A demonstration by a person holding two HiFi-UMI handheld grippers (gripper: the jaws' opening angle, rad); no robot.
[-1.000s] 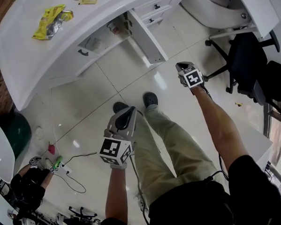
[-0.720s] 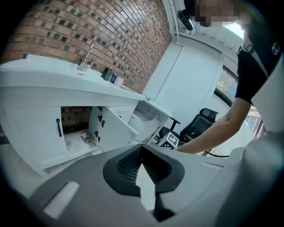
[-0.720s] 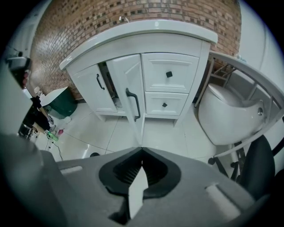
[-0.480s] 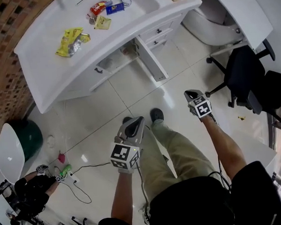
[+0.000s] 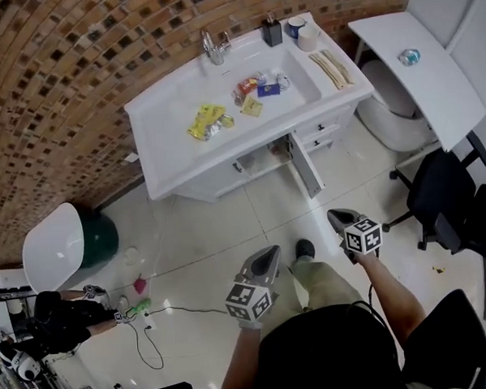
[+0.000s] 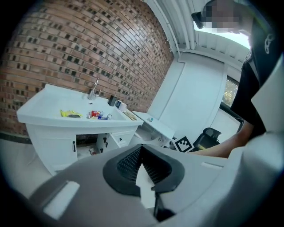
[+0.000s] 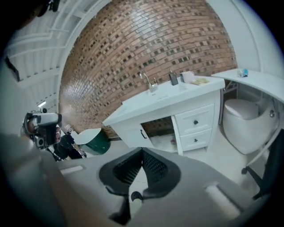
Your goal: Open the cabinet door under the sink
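Brick wall (image 5: 58,85) backs a white sink cabinet (image 5: 170,112) in the head view. Its door (image 5: 304,167) stands swung out over the tiled floor (image 5: 212,232). The left gripper (image 5: 270,253) and right gripper (image 5: 335,216) hang well short of it. In the left gripper view the jaw tips meet on nothing, with the opened cabinet far beyond. The right gripper view shows the same: tips together, empty, the dark opening ahead.

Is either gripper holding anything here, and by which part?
Nothing is held: the left gripper and the right gripper are both shut and empty, well away from the open cabinet door.
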